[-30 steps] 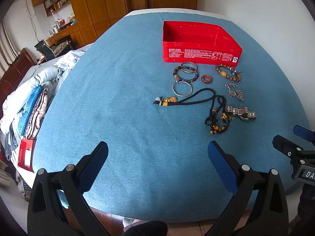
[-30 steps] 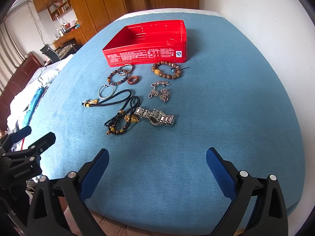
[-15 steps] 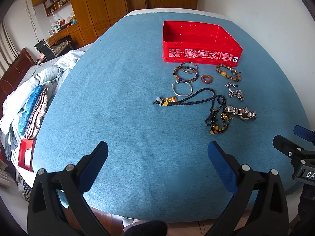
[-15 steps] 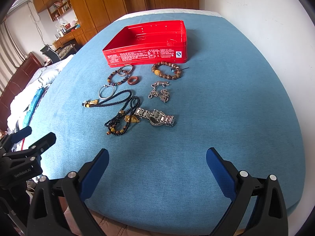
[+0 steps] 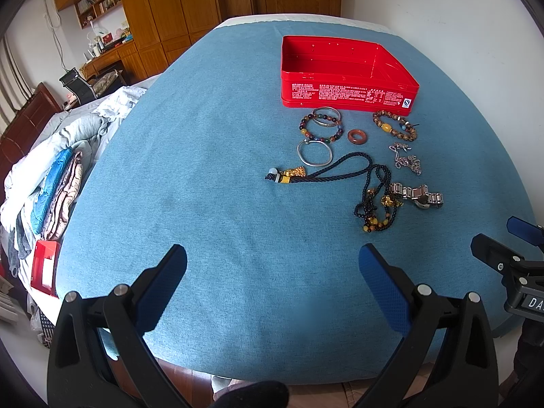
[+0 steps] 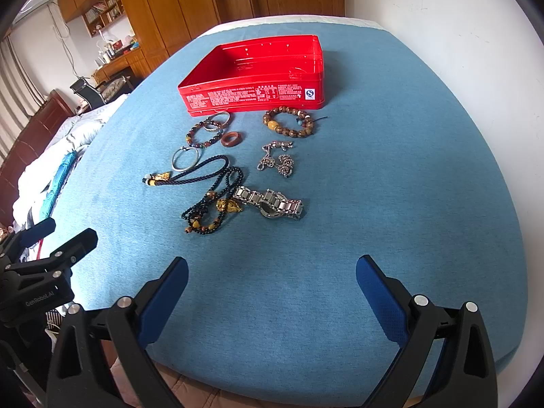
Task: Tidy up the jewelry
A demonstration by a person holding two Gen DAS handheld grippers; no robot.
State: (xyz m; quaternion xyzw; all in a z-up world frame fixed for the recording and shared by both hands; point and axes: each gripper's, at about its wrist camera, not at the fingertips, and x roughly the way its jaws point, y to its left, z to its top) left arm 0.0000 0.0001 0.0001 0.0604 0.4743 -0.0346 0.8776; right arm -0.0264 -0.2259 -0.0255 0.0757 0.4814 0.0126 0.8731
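An open, empty red tin box (image 5: pixel 346 93) (image 6: pixel 255 97) stands at the far side of a blue cloth. In front of it lie a wooden bead bracelet (image 6: pixel 288 122), a coloured bead bracelet (image 6: pixel 202 135), a red ring (image 6: pixel 232 138), a silver bangle (image 6: pixel 185 159), a silver chain (image 6: pixel 277 163), a black cord necklace (image 6: pixel 204 176), a black bead string (image 6: pixel 207 214) and a metal watch (image 6: pixel 272 203). My left gripper (image 5: pixel 272 268) and right gripper (image 6: pixel 272 278) are open and empty, low at the near edge, well short of the jewelry.
The blue cloth (image 5: pixel 204 170) covers a rounded table beside a white wall (image 6: pixel 459 34) on the right. A bed with folded clothes (image 5: pixel 54 183) lies left. Wooden wardrobes (image 5: pixel 190 0) stand behind. The right gripper also shows in the left wrist view (image 5: pixel 510 258).
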